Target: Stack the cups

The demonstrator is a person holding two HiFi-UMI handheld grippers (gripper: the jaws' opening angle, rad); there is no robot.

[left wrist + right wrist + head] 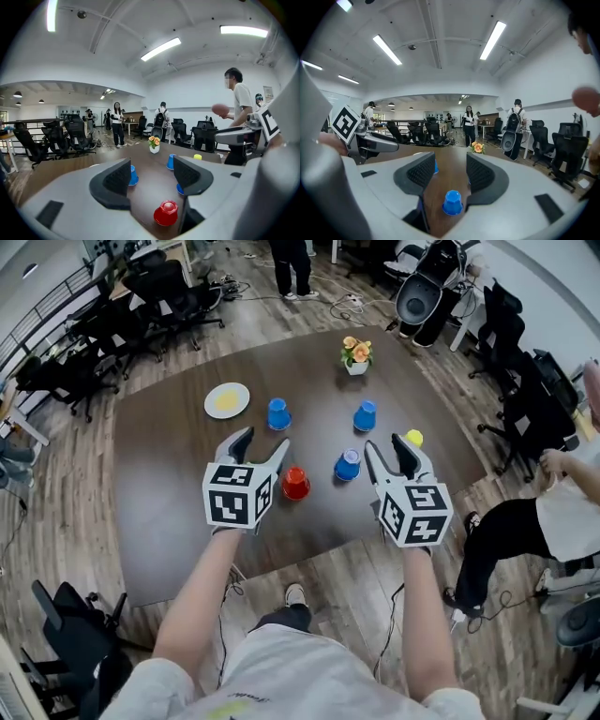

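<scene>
Five cups stand upside down on the dark table (169, 512): a red cup (295, 483), three blue cups (347, 465) (278, 414) (365, 416) and a yellow cup (413, 439). My left gripper (262, 448) hovers open just left of the red cup, which shows low between its jaws in the left gripper view as the red cup (166, 213). My right gripper (387, 448) is open between the nearest blue cup and the yellow one. In the right gripper view that blue cup (452, 203) lies below the open jaws. Neither gripper holds anything.
A white plate (227, 400) with something yellow on it sits at the table's far left. A small flower pot (356, 354) stands at the far edge. Office chairs (159, 292) ring the table, and a person (525, 521) sits close at the right.
</scene>
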